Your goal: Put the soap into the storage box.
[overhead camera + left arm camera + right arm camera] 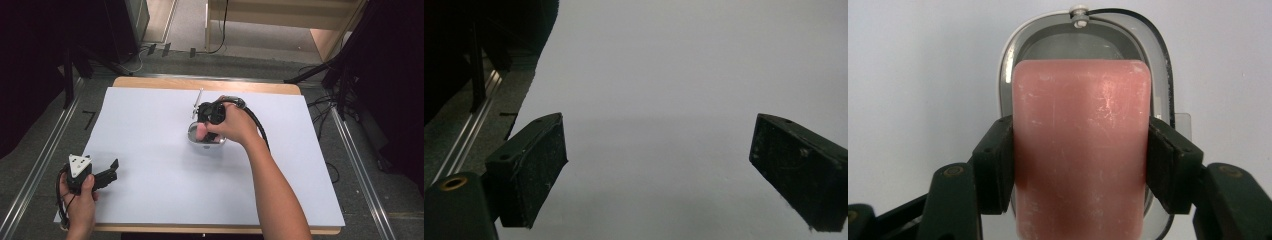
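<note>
White paper point(150, 190) covers the wooden table almost edge to edge, with grey floor and metal rails on either side.

Nearest the person, at the table's front left corner, the left gripper point(111, 169) rests low in the left hand point(80, 200), its grey three-cornered plate facing up. The high view gives it only as a small dark shape with its jaws spread; the left gripper view makes the state plain, with the left gripper point(656, 165) showing its two black pads far apart and nothing but bare paper between them, the rail and floor passing along that view's left edge.

Farther out, near the table's middle, the right hand point(235, 125) holds the right gripper point(202, 131) pointing down over a shiny metal dish point(192, 134). From above, the hand and gripper body cover most of the dish, and only a small patch of pink shows. The right gripper view supplies what is hidden: the right gripper point(1080, 165) is clamped on a pink soap bar point(1080, 150), one pad pressing each long side, and the bar sits directly above the oval soap dish point(1153, 65), whose rim shows around the bar's far end. Whether the bar touches the dish cannot be told.

Beyond the dish, a thin metal rod point(197, 102) stands at its far side.
</note>
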The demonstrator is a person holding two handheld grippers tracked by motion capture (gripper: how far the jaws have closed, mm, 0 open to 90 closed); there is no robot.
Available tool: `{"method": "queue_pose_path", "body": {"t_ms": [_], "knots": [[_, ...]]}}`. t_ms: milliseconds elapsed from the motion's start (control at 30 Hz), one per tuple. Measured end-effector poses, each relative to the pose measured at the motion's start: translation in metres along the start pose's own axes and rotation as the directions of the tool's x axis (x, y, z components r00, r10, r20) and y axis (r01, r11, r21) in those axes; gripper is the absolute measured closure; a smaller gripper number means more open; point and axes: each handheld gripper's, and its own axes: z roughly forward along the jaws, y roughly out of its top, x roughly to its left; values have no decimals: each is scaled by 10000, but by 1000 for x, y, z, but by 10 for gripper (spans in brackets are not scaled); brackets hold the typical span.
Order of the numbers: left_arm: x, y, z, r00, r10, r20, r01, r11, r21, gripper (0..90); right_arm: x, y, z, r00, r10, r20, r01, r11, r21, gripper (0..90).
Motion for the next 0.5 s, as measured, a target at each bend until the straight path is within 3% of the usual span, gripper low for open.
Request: {"method": "queue_pose_path", "body": {"t_ms": [300, 400, 500], "knots": [[0, 0, 0, 10000, -29, 16, 29, 10000, 17, 89, -2, 3, 3, 9998, 133, -120, -132, 9999, 94, 379], [0, 0, 0, 10000, -32, 21, 32, 10000, 23, 89, -2, 2, -2, 9990, 311, -319, -317, 9993, -208, 354], [0, 0, 0, 10000, -36, 25, 36, 10000, 32, 89, -3, 1, -3, 9996, 229, -151, -233, 9995, -211, 348]]}}
